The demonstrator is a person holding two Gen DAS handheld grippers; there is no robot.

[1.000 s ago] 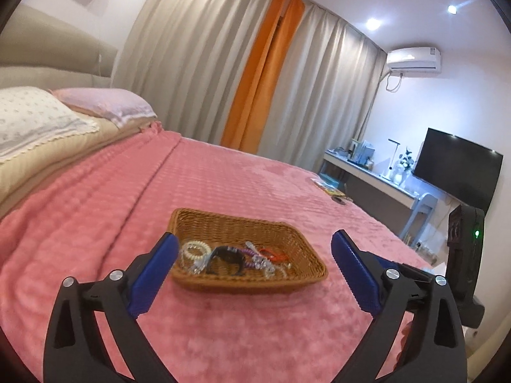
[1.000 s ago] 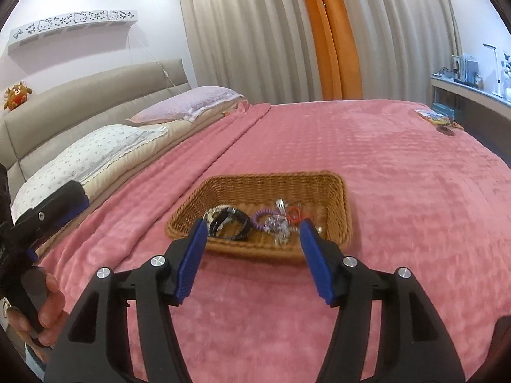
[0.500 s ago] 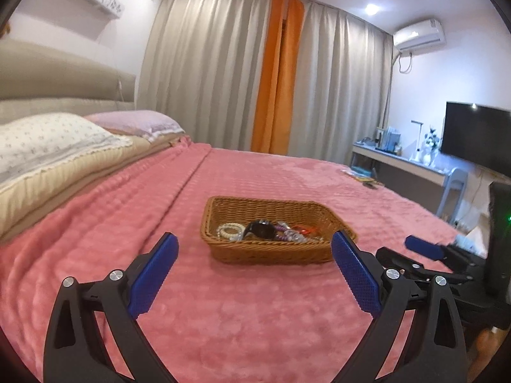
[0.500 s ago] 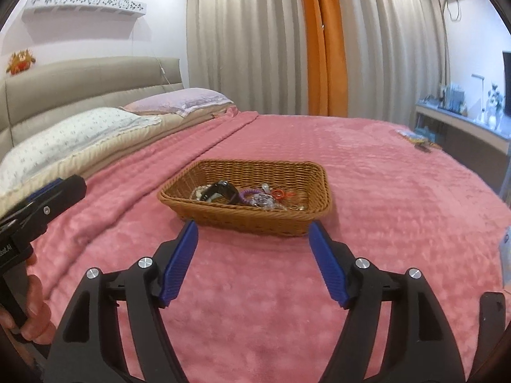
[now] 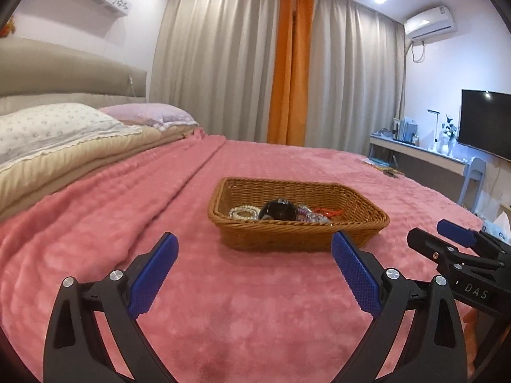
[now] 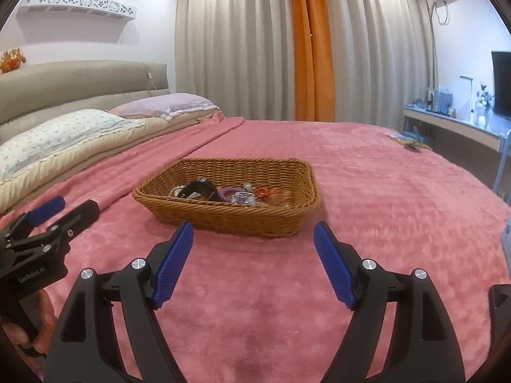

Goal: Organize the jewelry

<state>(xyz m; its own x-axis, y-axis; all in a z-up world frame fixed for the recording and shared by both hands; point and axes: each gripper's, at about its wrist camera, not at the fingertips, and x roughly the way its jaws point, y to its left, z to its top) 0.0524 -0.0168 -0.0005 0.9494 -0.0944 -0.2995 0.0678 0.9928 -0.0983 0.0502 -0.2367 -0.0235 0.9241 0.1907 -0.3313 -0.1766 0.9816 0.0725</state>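
Both claws hang with their ribbed blue pads spread wide, gripping nothing — the left gripper (image 5: 254, 266) and the right gripper (image 6: 254, 263) low over the fuzzy pink blanket (image 5: 255, 312), with bare blanket all around. Just ahead sits a shallow woven basket (image 6: 230, 215), well clear of the bed's edges — inside, a pearl bracelet (image 5: 244, 213), black watch (image 5: 277, 210), purple coil (image 6: 229, 193) and red cord (image 6: 266, 192).
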